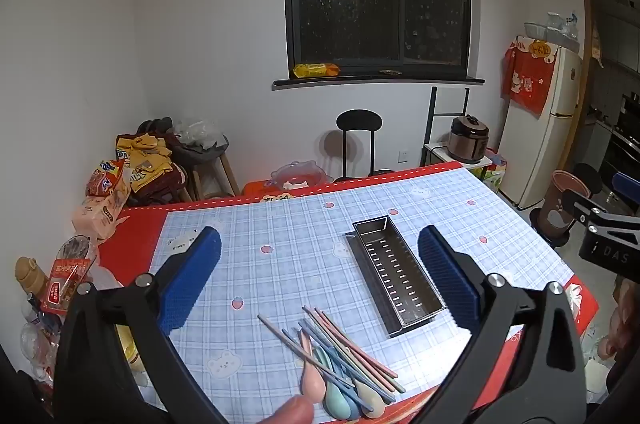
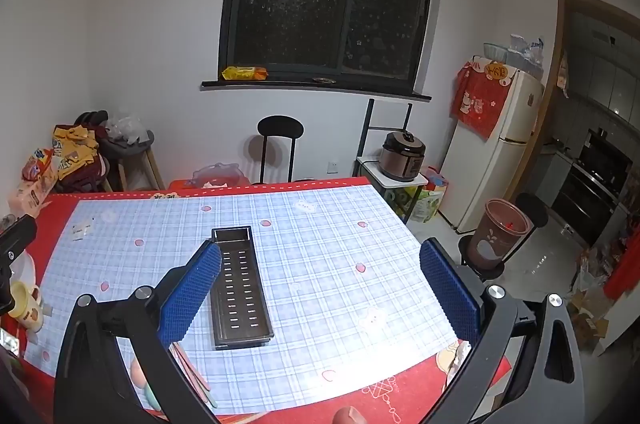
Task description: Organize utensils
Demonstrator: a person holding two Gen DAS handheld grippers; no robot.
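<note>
A pile of pastel chopsticks [image 1: 352,348] and spoons [image 1: 336,396] lies on the checked mat near the table's front edge. A perforated steel utensil tray [image 1: 396,276] stands empty just behind it. My left gripper [image 1: 320,268] is open and empty, held above the pile and tray. My right gripper [image 2: 320,276] is open and empty, above the mat to the right of the tray [image 2: 240,296]. The utensils [image 2: 192,376] show partly behind its left finger. The right gripper's body [image 1: 608,244] shows at the right edge of the left wrist view.
The table has a red cloth [image 2: 380,392] under the blue checked mat [image 2: 320,244]. Snack bags, bottles and a mug [image 2: 24,308] crowd the left edge. A black chair [image 1: 358,140] stands behind the table. A brown bin [image 2: 500,232], a rice cooker and a fridge stand at the right.
</note>
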